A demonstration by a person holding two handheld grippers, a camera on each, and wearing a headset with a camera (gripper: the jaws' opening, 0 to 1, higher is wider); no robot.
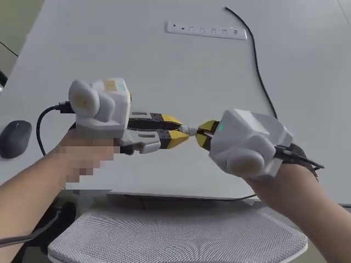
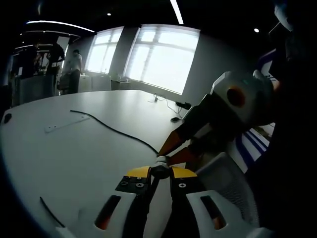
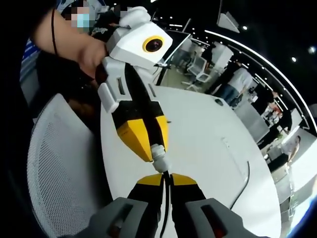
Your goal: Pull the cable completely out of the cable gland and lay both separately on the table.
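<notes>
Cable gland [image 1: 190, 130] pinched in left gripper [image 1: 183, 131], right gripper [image 1: 201, 134] clamped on black cable [image 3: 166, 191], both up over near surface [image 1: 164, 66] edge.

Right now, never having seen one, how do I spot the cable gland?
Over the white table, the left tool and right tool meet tip to tip. The cable gland is the small white stub between them, pale against their yellow tips.

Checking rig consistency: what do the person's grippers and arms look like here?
The left gripper and right gripper match: bulky white housings, black jaws with yellow tips. A black lead runs from the left housing. No sleeves; dark cords at the right wrist.
</notes>
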